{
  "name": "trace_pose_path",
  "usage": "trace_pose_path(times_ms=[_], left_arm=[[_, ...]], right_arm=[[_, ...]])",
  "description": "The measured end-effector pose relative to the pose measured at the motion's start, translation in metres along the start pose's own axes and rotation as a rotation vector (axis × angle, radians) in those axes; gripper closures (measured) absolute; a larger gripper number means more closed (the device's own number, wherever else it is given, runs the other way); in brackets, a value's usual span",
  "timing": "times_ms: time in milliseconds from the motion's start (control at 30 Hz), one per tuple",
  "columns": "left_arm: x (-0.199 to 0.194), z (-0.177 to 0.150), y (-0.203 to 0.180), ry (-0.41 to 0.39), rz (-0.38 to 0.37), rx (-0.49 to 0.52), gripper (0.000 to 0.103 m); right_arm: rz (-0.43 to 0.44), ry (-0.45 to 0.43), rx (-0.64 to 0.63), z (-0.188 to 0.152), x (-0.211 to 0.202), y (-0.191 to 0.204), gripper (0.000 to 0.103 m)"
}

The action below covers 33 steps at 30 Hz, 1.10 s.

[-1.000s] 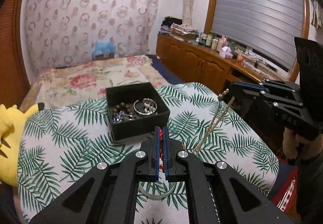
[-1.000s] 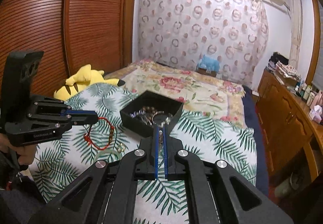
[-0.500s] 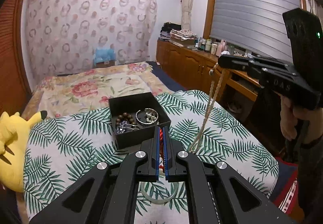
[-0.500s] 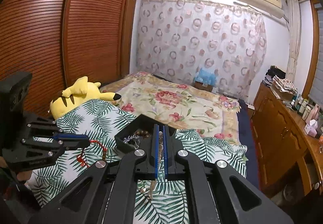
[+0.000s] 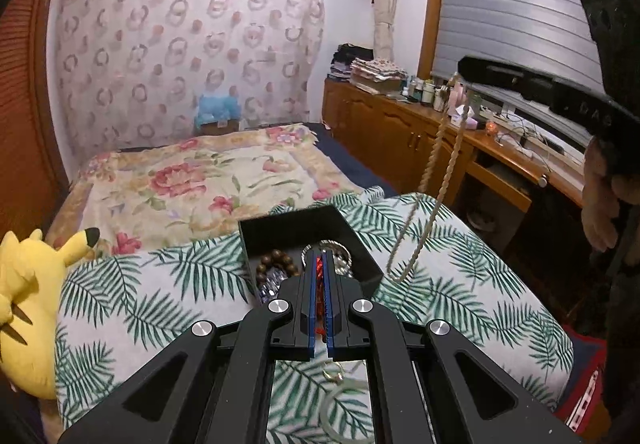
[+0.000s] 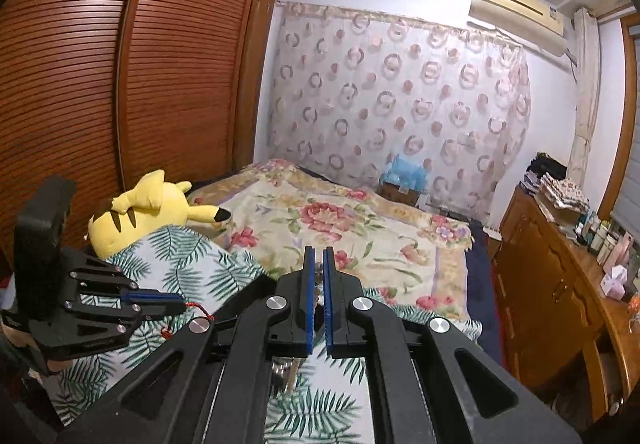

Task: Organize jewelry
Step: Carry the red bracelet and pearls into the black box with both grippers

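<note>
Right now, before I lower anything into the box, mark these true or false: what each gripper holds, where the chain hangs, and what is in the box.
1. The left gripper is shut on a red cord bracelet. True.
2. The right gripper is open. False: it pinches the beaded chain.
3. The chain lies coiled in the black box. False: it dangles beside the box.
4. Brown beads sit in the box. True.

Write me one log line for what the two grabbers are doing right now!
left gripper: shut on red cord bracelet, above black box | right gripper: shut on bead necklace, hanging beside box | jade bangle: on cloth
</note>
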<state>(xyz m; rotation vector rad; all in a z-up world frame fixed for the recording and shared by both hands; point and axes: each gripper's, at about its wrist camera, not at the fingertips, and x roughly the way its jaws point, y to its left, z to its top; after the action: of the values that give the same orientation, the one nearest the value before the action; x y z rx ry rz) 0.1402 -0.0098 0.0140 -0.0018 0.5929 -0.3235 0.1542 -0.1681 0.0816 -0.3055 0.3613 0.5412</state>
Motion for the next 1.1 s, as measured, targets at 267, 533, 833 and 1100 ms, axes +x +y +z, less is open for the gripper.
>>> trace_pose_path(times_ms=[267,533,833,1100], left_arm=[[0.026,0.01,0.013,0.017,0.008,-0.014,0.101],[0.051,0.008,0.022,0.06,0.018,-0.023,0.101],[0.069,0.009,0.028,0.088,0.028,-0.028,0.101],[0.071,0.007,0.03,0.098,0.039,-0.041,0.087]], right_arm=[[0.017,-0.022,-0.006,0.022,0.018,-0.007,0.099],[0.073,0.033,0.005,0.006,0.053,-0.005,0.099],[0.137,0.164,0.042,-0.041,0.105,0.009,0.098],[0.15,0.229,0.07,-0.072,0.127,0.017,0.098]])
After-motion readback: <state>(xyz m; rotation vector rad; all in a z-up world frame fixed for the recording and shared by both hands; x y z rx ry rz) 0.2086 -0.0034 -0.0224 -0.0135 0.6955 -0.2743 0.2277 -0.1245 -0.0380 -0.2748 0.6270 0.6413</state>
